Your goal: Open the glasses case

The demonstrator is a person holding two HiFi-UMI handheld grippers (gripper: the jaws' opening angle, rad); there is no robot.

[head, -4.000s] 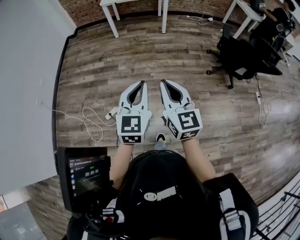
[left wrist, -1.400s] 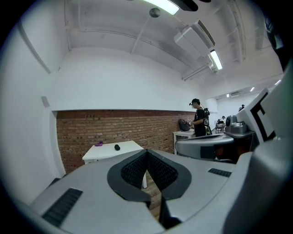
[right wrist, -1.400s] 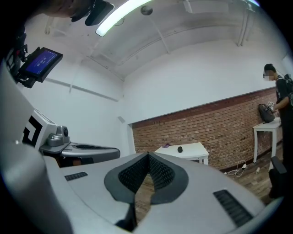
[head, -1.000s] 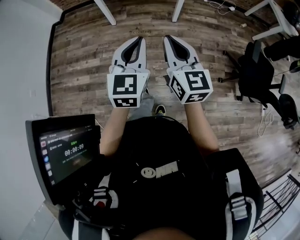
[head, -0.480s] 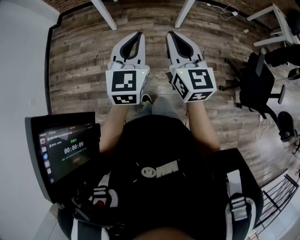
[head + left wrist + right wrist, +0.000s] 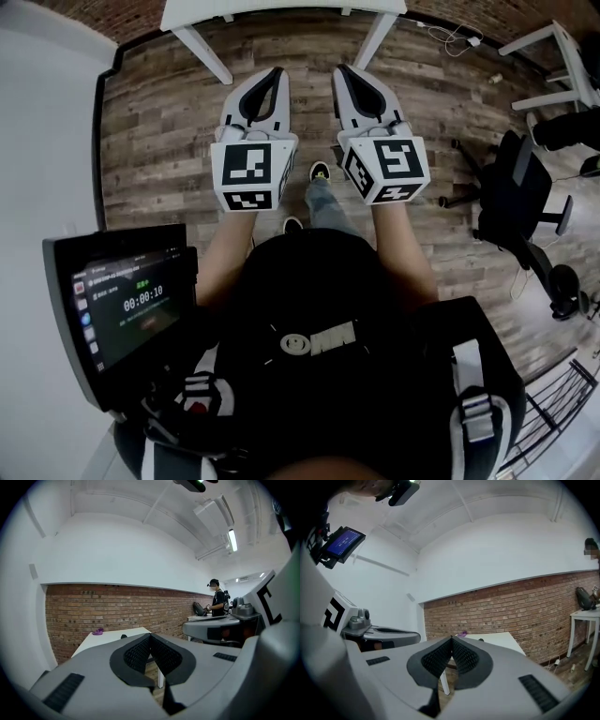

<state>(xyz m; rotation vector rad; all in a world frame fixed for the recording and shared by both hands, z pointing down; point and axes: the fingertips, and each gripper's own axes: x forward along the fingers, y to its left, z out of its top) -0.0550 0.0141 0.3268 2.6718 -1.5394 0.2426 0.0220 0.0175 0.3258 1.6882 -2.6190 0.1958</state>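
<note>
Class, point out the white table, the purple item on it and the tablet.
white table (image 6: 105, 638): left gripper view, bare tabletop.
purple item (image 6: 97, 631): left gripper view, its middle.
tablet (image 6: 127, 309): head view, screen centre.

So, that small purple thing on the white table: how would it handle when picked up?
Probably light: the purple thing looks small and low on the white table. Its outline looks uneven, so it may be soft or floppy, though it is too distant to be sure. Lying flat, it seems unlikely to roll.
</note>
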